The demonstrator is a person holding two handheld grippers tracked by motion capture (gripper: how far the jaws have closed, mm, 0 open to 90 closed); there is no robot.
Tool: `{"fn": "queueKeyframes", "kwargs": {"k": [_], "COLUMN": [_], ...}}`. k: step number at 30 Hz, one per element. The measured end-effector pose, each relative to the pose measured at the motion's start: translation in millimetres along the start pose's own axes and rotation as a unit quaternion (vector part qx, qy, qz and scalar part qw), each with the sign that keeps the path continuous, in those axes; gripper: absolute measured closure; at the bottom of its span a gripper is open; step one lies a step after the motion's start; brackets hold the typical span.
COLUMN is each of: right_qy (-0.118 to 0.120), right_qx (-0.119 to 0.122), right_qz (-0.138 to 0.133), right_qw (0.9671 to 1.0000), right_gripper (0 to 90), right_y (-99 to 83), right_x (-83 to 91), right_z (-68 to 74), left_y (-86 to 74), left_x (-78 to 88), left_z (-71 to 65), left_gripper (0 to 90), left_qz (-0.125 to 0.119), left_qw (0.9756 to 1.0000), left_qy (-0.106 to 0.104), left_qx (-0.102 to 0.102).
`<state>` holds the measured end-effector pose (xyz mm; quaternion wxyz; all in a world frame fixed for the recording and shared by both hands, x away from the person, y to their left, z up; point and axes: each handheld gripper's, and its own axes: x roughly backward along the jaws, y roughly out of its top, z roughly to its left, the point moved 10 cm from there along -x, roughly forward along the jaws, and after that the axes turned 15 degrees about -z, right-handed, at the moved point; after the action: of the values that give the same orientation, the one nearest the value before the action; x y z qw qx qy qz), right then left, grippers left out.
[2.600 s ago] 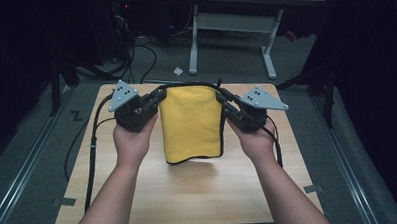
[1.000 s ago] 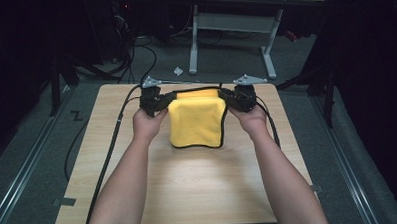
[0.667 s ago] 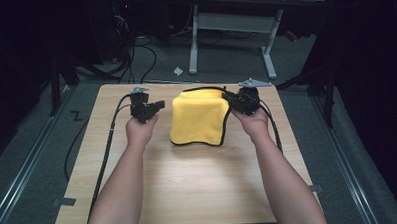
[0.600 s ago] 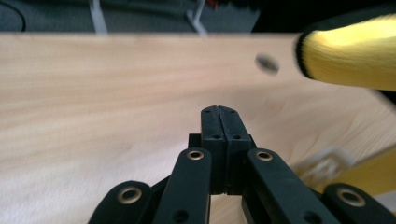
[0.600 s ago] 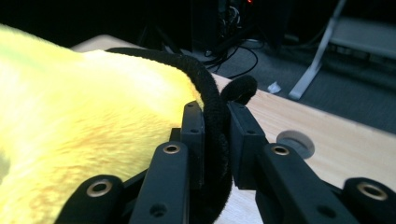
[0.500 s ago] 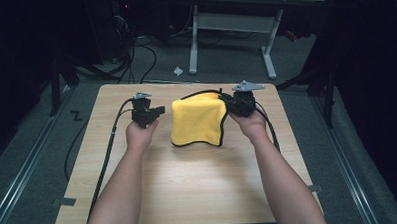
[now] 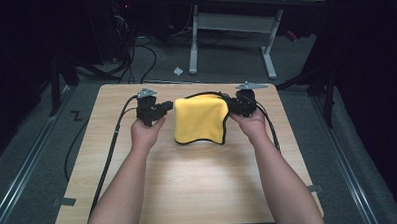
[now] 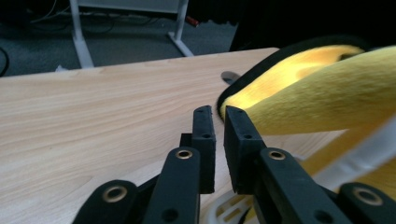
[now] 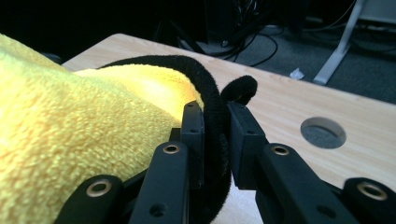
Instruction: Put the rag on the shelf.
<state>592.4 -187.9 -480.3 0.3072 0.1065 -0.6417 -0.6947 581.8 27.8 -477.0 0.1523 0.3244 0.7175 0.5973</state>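
Observation:
A yellow cloth (image 7: 199, 119) with a black hem lies folded on the far middle of the wooden table (image 7: 199, 187). My right gripper (image 7: 230, 105) is shut on the cloth's far right corner; in the right gripper view the black hem (image 9: 219, 135) is pinched between the jaws of the right gripper (image 9: 215, 109). My left gripper (image 7: 169, 107) sits just left of the cloth, apart from it. Its jaws have just been opening. In the left gripper view the left gripper (image 8: 218, 114) shows a narrow gap with nothing in it, and the cloth (image 8: 327, 93) bulges to the right.
Black cables (image 7: 112, 145) trail from both grippers over the table and down its left side. A round hole (image 9: 323, 132) is cut in the tabletop near the right gripper. Behind the table stand white desk legs (image 7: 194, 37) on grey carpet.
The cloth, first held up spread between both grippers, has come down onto the table. The left gripper has let go of its corner and drawn off to the left; the right keeps its grip.

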Motion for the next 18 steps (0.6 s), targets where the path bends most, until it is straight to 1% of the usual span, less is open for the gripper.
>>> {"fn": "queueKeyframes", "kwargs": {"k": [1,3,6,11,13,14,16,18], "right_qy": [-0.001,0.000,0.000,0.002,0.002,0.002,-0.008,-0.020], "right_qx": [0.003,-0.002,-0.006,-0.015,-0.028,-0.032,-0.041,-0.036], "right_qz": [0.001,0.002,0.004,0.011,0.018,0.018,0.025,0.025], "right_qw": [1.0000,1.0000,1.0000,0.9998,0.9994,0.9993,0.9988,0.9988], "right_gripper": [78.4,78.2,77.7,74.1,69.3,65.4,58.5,54.4], "right_y": [-1.3,-2.9,-4.3,-6.9,-9.2,-9.8,-11.6,-11.3], "right_x": [-0.9,-2.3,-4.9,-7.4,-8.1,-8.9,-9.2,-8.1], "right_z": [-0.8,-0.8,0.1,-0.4,-2.0,-3.7,-8.1,-12.9], "left_y": [2.3,5.3,3.6,-4.3,-8.6,-10.9,-13.6,-12.6], "left_x": [1.3,3.5,4.8,6.7,7.3,7.4,7.6,9.2], "left_z": [-1.8,-3.3,-2.8,0.1,1.6,2.4,2.6,2.9], "left_gripper": [79.3,77.8,76.8,76.0,75.6,75.5,74.4,73.9], "left_qz": [-0.004,-0.008,-0.002,0.000,0.002,0.007,0.011,0.006], "left_qw": [1.0000,1.0000,0.9999,1.0000,1.0000,0.9999,0.9999,1.0000], "left_qy": [0.001,0.001,0.003,0.004,0.006,0.007,0.007,0.007], "left_qx": [-0.005,-0.005,-0.010,0.000,0.002,0.002,-0.002,0.002]}}
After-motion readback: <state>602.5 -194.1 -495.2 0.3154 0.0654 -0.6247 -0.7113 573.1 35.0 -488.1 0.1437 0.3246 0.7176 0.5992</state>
